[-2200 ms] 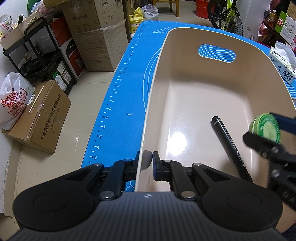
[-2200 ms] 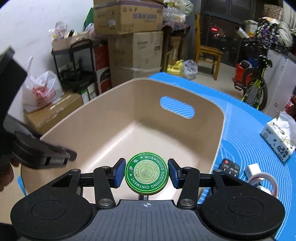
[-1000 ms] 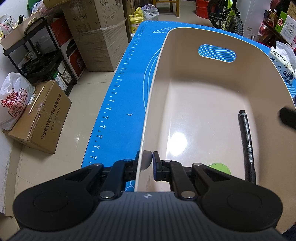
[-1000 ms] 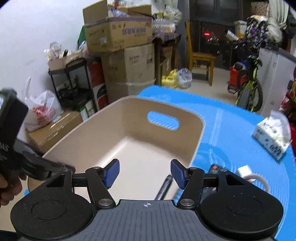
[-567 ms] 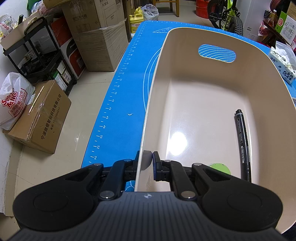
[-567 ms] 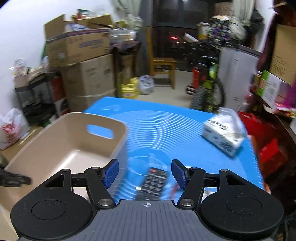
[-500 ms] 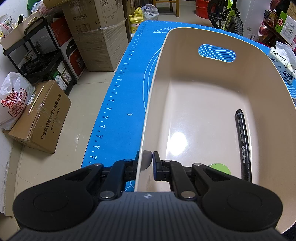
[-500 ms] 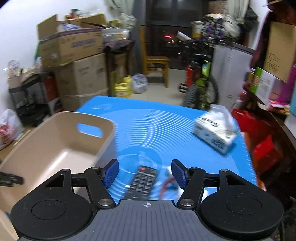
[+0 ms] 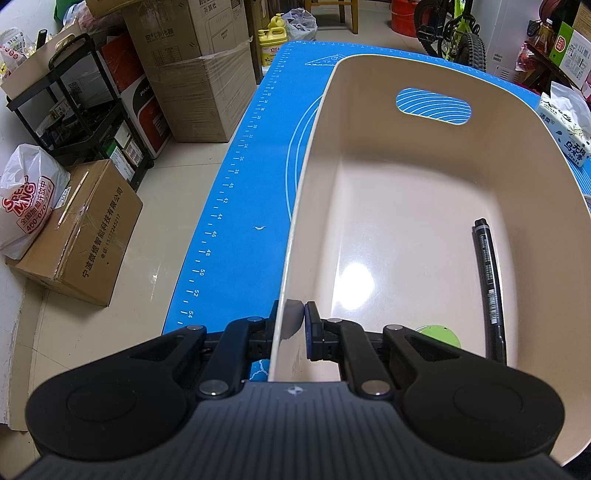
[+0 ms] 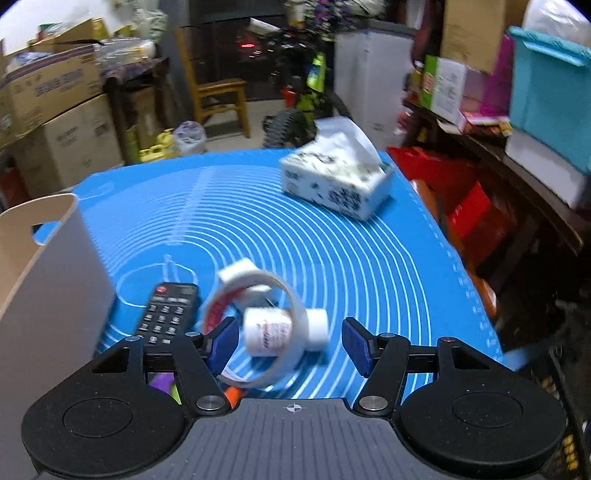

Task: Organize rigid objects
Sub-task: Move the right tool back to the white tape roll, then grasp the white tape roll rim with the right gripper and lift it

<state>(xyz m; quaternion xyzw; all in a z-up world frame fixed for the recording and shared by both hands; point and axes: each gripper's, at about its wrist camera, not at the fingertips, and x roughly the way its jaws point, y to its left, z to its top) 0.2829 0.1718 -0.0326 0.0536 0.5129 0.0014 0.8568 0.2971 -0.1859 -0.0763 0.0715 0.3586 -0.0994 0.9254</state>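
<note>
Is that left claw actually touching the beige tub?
Touching. The left wrist view shows the left gripper shut on the tub rim, one pad on each side of the wall with no gap.

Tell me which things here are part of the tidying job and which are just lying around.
Part of the job:
beige bin, clamped at its rim by the left gripper
black marker and green tin, inside the bin
remote, small white bottle and white ring, below the open right gripper

Just lying about:
tissue pack
cardboard boxes
bicycle
</note>
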